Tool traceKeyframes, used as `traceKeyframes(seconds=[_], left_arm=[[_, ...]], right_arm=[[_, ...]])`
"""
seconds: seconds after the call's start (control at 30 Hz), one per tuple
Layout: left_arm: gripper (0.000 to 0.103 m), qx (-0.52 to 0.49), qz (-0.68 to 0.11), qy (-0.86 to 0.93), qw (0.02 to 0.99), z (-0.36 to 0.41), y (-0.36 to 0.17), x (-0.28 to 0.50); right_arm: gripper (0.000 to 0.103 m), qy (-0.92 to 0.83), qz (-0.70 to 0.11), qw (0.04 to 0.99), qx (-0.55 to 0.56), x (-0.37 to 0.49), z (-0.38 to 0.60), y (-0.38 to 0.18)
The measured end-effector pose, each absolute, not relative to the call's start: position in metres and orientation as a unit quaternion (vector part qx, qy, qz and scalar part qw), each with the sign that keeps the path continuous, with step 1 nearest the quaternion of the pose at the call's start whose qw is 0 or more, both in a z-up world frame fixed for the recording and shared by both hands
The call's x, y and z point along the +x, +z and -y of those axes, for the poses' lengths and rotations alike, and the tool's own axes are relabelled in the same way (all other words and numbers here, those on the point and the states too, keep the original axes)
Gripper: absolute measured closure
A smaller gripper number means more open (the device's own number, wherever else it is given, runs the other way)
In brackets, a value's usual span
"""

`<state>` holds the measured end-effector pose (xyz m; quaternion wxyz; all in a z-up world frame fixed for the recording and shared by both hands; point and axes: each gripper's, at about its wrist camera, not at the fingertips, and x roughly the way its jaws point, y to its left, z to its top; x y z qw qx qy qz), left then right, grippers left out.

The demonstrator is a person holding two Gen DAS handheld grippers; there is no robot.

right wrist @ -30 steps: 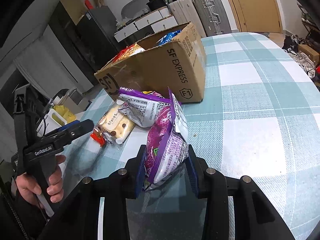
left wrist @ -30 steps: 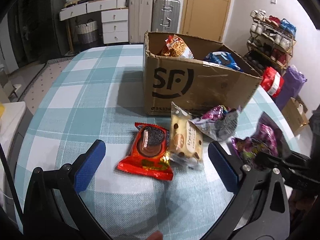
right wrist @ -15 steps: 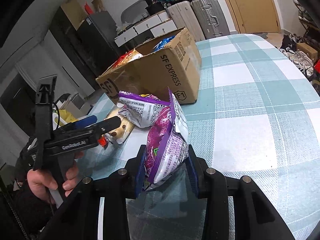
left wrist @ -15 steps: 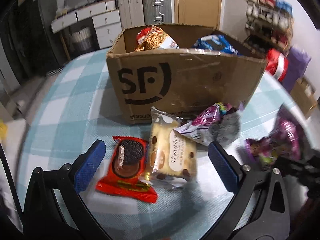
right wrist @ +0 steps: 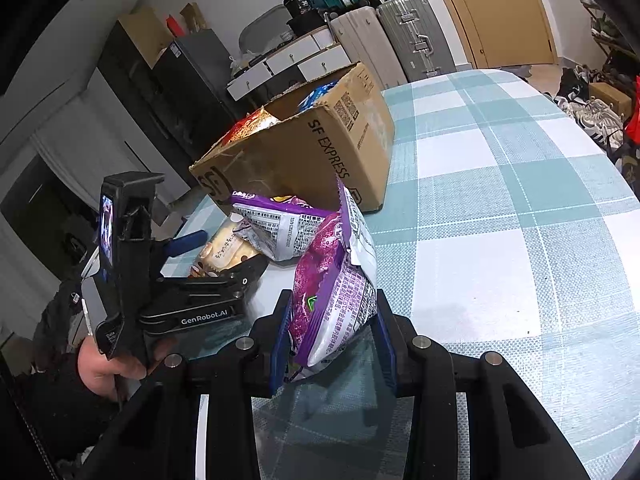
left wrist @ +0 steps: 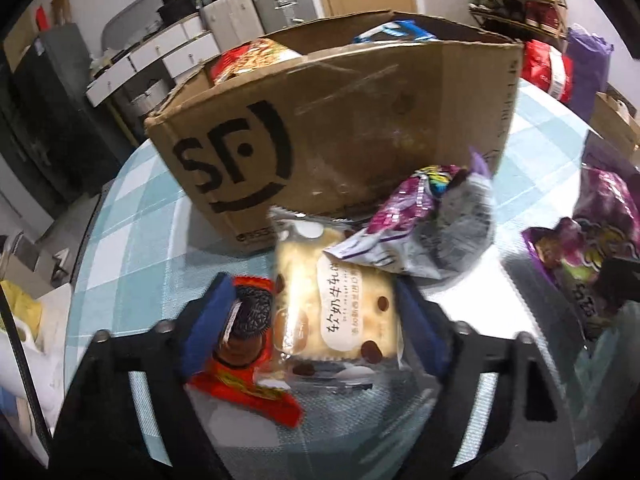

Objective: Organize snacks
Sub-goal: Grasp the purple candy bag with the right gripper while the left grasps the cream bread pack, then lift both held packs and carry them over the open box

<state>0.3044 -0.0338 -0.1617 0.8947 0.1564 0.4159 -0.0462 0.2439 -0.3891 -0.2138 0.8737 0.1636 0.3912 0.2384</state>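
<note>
A cream cake packet (left wrist: 340, 312) lies on the checked table, with a red cookie packet (left wrist: 248, 384) to its left. My left gripper (left wrist: 313, 288) straddles both. Its jaws are closing, and the left pad hangs over the red packet, apart from the cake packet. From the right wrist view, the left gripper (right wrist: 220, 254) sits low over that cake packet (right wrist: 228, 250). My right gripper (right wrist: 332, 320) is shut on a purple snack bag (right wrist: 336, 280), held upright above the table. A second purple and silver bag (left wrist: 432, 232) overlaps the cake packet's far corner. The cardboard box (left wrist: 360, 120) stands just behind.
The box holds an orange noodle bag (left wrist: 252, 56) and a blue bag (left wrist: 396, 32). The teal checked tablecloth (right wrist: 500, 200) stretches to the right. A person's hand (right wrist: 104, 368) grips the left tool. Suitcases (right wrist: 408, 36) and drawers line the back wall.
My left gripper has moved forward and down over the cake and cookie packets, has rolled, and its jaws have narrowed. My right gripper has kept still with the purple bag.
</note>
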Motion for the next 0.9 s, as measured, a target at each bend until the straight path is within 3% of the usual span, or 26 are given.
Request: traceKeyframes(seconds=[0.13,0.2,0.4,0.9], left_arm=[[0.074,0.147,-0.414,-0.064,0.896,0.028,-0.155,0.310],[0.083,0.123,-0.426,-0.083,0.892,0.022,-0.150,0.315],[0.090,0.107,-0.426,-0.108,0.892,0.014,-0.144,0.319],[0.091,0.030,-0.403,-0.151,0.902,-0.022,-0.113,0.267]], right_arm=[[0.066,0.238,-0.391,0.873,0.166,0.242,0.390,-0.213],[0.066,0.238,-0.390,0.874,0.165,0.241,0.389,-0.212],[0.066,0.234,-0.386,0.877,0.167,0.238,0.390,-0.208],[0.066,0.229,-0.385,0.877,0.172,0.235,0.391,-0.205]])
